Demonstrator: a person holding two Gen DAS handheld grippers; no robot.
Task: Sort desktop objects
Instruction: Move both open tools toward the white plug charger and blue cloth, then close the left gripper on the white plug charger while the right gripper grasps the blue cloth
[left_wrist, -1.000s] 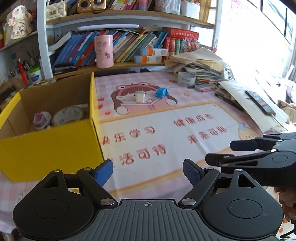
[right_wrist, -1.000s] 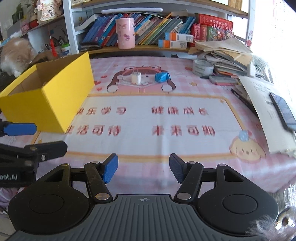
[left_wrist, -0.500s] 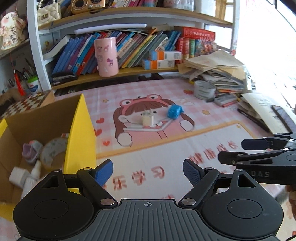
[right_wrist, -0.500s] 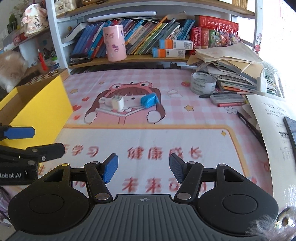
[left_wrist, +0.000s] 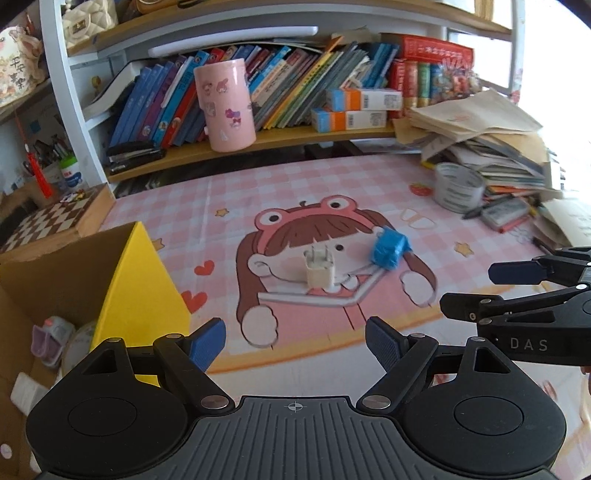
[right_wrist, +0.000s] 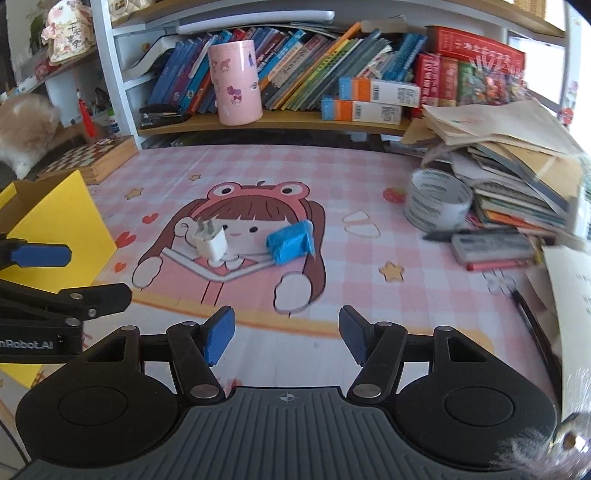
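Both grippers hung over the glossy pink checked desk mat (left_wrist: 295, 184), the left gripper (left_wrist: 294, 341) with its ribbed blue pads spread wide and empty, the right gripper (right_wrist: 286, 338) parted a little less, nothing between them either. Ahead, mid-mat, sat a small boxy white plastic charger plug (left_wrist: 319, 271), prongs up, and just beside it a crinkly blue wrapped block (left_wrist: 388, 251). Smooth open mat lay between pads and plug. At the left rose the sharp corner of a yellow cardboard box (left_wrist: 144, 291), its contents half hidden. On the right, a grey tape roll (right_wrist: 436, 203) and a slumped paper stack (right_wrist: 517, 166) hemmed the edge; the far right was washed out in glare.
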